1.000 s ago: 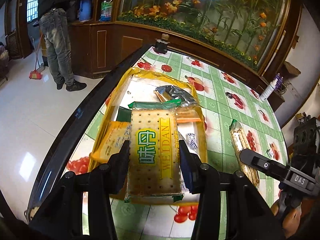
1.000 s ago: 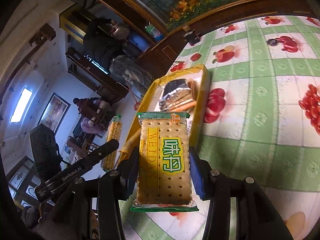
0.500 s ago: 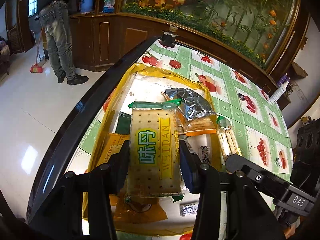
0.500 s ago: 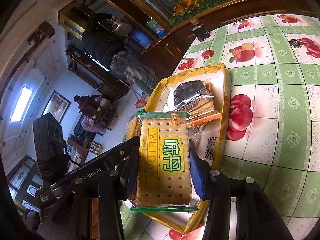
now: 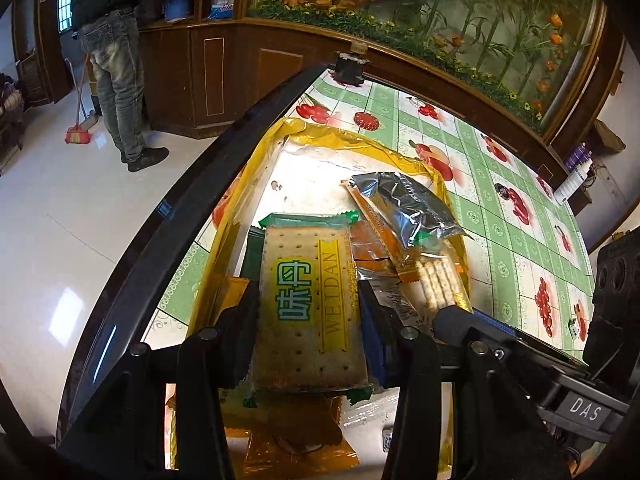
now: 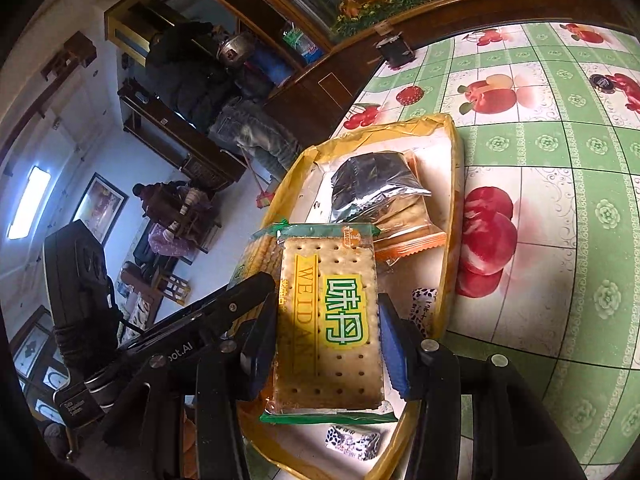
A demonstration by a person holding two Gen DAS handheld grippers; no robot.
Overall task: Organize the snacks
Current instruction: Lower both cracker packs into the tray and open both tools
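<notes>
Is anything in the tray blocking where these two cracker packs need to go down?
Partly. A silver bag and orange packets fill the tray's right side, and an orange packet lies under the left claw's cracker pack. The far-left floor looks bare.

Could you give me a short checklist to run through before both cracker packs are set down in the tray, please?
1. Left gripper clamped on its cracker pack: ok.
2. Right gripper clamped on its cracker pack: ok.
3. Both packs over the yellow tray: ok.
4. Bare tray floor under the packs: not ok; orange packets and small candies lie below.
5. Silver bag apart from the held packs: ok.
6. Grippers apart from each other: cannot tell; they are close.
</notes>
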